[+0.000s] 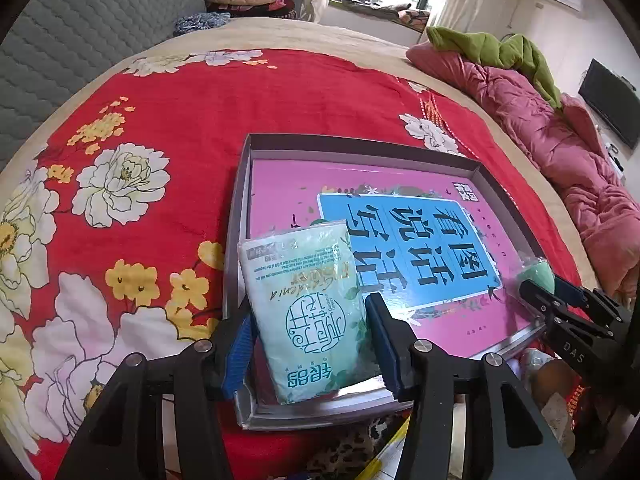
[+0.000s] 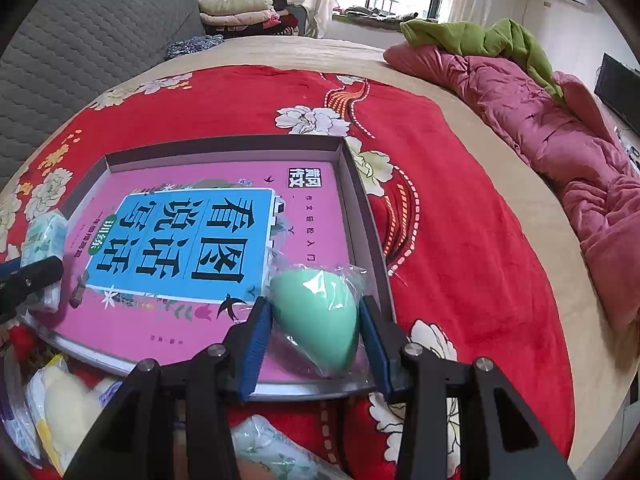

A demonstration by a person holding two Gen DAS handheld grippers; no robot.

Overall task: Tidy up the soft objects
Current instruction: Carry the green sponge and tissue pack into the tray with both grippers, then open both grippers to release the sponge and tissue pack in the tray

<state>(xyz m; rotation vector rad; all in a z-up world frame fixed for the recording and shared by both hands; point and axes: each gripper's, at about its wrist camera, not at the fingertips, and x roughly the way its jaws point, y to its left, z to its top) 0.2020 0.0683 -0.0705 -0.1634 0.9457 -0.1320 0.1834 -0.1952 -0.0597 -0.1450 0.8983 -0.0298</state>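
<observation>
A pale green plastic-wrapped pack of tissues (image 1: 310, 308) sat between the blue pads of the left gripper (image 1: 311, 330), which was clenched on its lower half; the pack stood over the near left corner of a shallow grey cardboard box (image 1: 352, 144). At the box's near right corner, a mint-green teardrop-shaped sponge in a clear plastic wrapper (image 2: 318, 316) was grasped by the right gripper (image 2: 316, 332), its pads pressing the sponge's sides. The floor of the box was covered by a pink book with a large blue title panel (image 2: 180, 240).

The box lay on a red blanket printed with white and yellow flowers (image 1: 140, 180), spread over a bed. Near the front edge, more wrapped soft packs (image 2: 60, 400) lay on the blanket. Along the bed's right side lay a crumpled pink quilt (image 2: 540, 120) with a green cloth (image 2: 480, 40) draped on top.
</observation>
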